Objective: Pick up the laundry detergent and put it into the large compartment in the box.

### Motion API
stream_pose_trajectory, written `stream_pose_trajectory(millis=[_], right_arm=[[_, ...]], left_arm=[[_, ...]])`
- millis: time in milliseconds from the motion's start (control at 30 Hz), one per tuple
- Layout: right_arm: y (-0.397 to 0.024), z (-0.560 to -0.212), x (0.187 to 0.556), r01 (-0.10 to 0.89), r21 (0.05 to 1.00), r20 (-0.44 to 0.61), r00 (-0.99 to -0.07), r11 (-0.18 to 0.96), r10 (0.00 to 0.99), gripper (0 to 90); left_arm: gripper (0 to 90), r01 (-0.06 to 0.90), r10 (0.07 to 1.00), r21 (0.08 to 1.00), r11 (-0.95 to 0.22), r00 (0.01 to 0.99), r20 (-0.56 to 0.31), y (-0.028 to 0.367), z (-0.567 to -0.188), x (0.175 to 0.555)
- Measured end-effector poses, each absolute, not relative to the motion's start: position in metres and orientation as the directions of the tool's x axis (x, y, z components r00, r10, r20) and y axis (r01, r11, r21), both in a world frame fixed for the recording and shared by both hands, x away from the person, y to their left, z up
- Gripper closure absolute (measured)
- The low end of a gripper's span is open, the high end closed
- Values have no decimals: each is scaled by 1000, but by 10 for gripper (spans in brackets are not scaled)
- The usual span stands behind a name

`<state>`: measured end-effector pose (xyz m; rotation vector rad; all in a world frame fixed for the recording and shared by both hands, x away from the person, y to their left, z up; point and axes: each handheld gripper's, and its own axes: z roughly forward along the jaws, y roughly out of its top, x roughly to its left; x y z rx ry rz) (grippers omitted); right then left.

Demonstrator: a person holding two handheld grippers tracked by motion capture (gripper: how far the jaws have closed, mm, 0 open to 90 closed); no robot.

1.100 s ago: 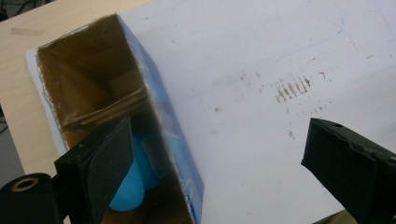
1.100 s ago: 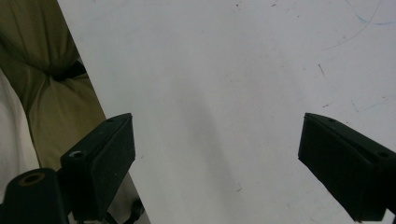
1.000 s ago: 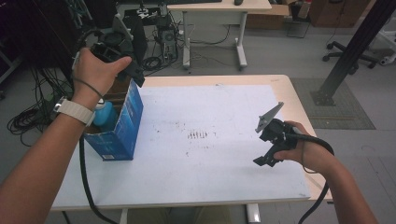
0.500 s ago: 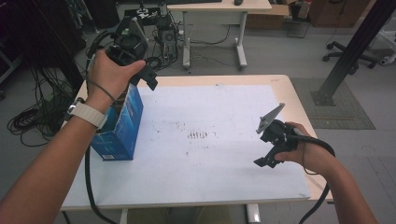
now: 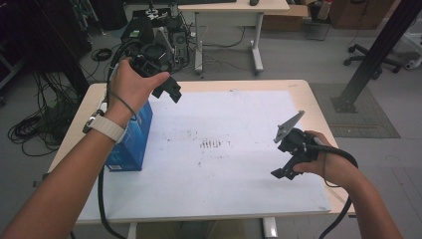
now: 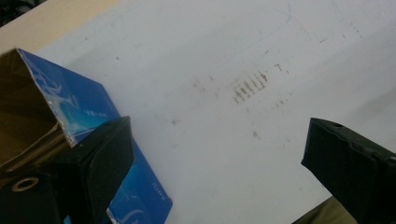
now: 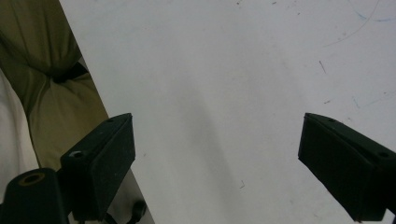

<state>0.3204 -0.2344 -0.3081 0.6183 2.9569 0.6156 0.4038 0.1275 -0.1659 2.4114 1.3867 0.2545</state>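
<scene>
A blue cardboard box (image 5: 130, 142) stands upright near the table's left edge, its top open; in the left gripper view the blue box (image 6: 88, 109) shows a brown inner wall at the left. My left gripper (image 5: 168, 90) hangs in the air above and behind the box, over the far left of the white sheet (image 5: 234, 114). It is open with nothing between its jaws (image 6: 215, 156). My right gripper (image 5: 284, 167) is held low over the sheet's right side, tilted toward the near edge. It is open and empty (image 7: 215, 154).
Dark smudge marks (image 5: 211, 144) lie mid-sheet. The wooden table rim (image 5: 318, 99) borders the sheet. Behind the table stand a desk (image 5: 229, 10), equipment with cables (image 5: 164, 35) and an office chair (image 5: 370, 52). A black post (image 5: 373, 55) rises at the right. Trousers (image 7: 51, 70) show past the near edge.
My left hand has lifted the open gripper away from the box top and carried it up and to the right. The right gripper has stayed where it was.
</scene>
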Motion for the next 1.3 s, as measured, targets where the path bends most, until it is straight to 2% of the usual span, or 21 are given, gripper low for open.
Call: stream_pose_trajectory(millis=[400,1300], right_arm=[[-234,-310,320,374,398,26,-917,838,397,110],[-234,-313,321,377,395,31,-917,838,398,110]], left_arm=[[90,783,839,376,-495,543,-28,114,-180,402],[90,792,834,356,-496,549,-60,111,-201,404]])
